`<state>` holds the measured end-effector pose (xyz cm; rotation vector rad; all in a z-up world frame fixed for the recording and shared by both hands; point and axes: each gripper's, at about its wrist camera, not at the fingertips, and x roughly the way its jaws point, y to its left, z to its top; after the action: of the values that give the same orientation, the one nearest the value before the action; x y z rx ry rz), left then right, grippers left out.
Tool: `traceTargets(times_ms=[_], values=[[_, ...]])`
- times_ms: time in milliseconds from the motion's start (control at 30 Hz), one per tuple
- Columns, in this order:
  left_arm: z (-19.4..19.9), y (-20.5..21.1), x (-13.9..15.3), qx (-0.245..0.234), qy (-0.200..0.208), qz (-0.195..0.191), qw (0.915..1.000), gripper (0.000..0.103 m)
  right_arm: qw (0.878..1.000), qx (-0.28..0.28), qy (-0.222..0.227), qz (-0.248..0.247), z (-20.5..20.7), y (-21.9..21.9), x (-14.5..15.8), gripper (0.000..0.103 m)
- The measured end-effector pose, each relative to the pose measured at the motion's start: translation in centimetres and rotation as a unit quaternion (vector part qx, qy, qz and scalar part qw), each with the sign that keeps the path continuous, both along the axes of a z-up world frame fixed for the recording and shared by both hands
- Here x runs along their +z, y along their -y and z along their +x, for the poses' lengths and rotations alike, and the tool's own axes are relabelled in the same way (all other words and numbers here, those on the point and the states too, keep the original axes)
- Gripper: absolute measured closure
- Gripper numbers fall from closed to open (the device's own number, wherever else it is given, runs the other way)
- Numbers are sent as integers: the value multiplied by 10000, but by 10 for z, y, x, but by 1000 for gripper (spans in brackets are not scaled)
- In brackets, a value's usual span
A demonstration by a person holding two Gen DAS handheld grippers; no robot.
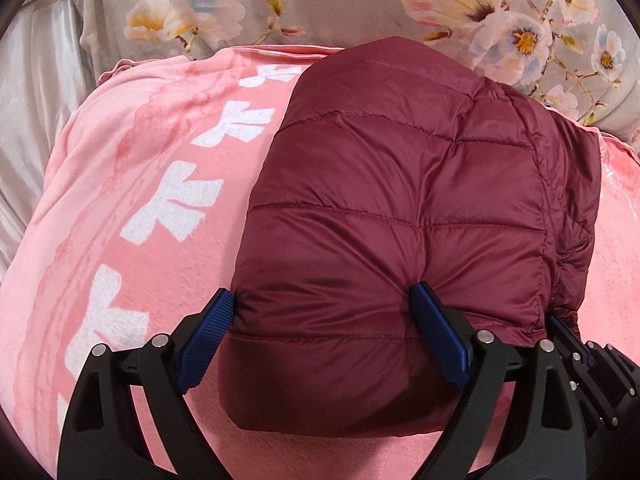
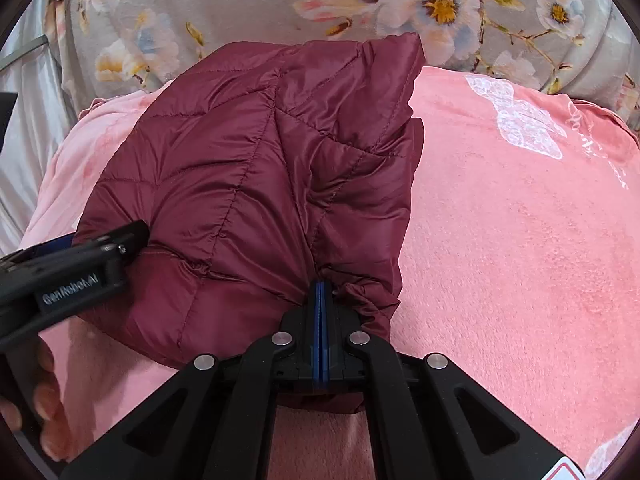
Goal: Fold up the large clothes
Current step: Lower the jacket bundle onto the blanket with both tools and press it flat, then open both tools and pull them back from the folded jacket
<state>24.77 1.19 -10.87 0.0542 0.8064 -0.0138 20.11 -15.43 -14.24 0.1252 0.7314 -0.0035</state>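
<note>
A maroon quilted puffer jacket [image 1: 400,200] lies folded into a compact bundle on a pink blanket [image 1: 140,200]. My left gripper [image 1: 324,312] is open, its blue-padded fingers [image 1: 438,332] straddling the near edge of the bundle and pressing into it. In the right wrist view the jacket [image 2: 248,168] fills the centre-left. My right gripper [image 2: 322,292] is shut on the jacket's near right edge, with fabric bunched at the tips. The left gripper's body [image 2: 72,276] shows at the left, over the jacket's left side.
The pink blanket [image 2: 520,240] with white patterns spreads right and left of the jacket. A grey floral pillow or duvet [image 1: 360,4] lies along the far side. White satin fabric [image 1: 32,100] is at the far left. A hand [image 2: 44,412] holds the left gripper.
</note>
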Motion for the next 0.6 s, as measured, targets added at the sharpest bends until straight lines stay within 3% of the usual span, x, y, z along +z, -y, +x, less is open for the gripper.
traceTargets(times_ms=[167,200,300,333,433,600], values=[[-4,-2,-5,49,324,-74,9994,11,9998,-29,184,97,-14,4,11,99],[-7,-4,-5,63,387,-118,9992,11,9996,-39,261,130,-21,4,15,93],[-24,-9,3,129,519,-256,9982,11,9980,-105,606,160,-55,6,24,60],[-33,-9,6,157,594,-253,9978,11,9974,-126,694,153,-64,6,26,56],[-62,-7,9,162,807,-129,9965,9,9965,-164,824,49,-94,6,25,53],[-105,1,-4,153,838,95,9963,8,9978,-203,633,2,-129,10,14,52]])
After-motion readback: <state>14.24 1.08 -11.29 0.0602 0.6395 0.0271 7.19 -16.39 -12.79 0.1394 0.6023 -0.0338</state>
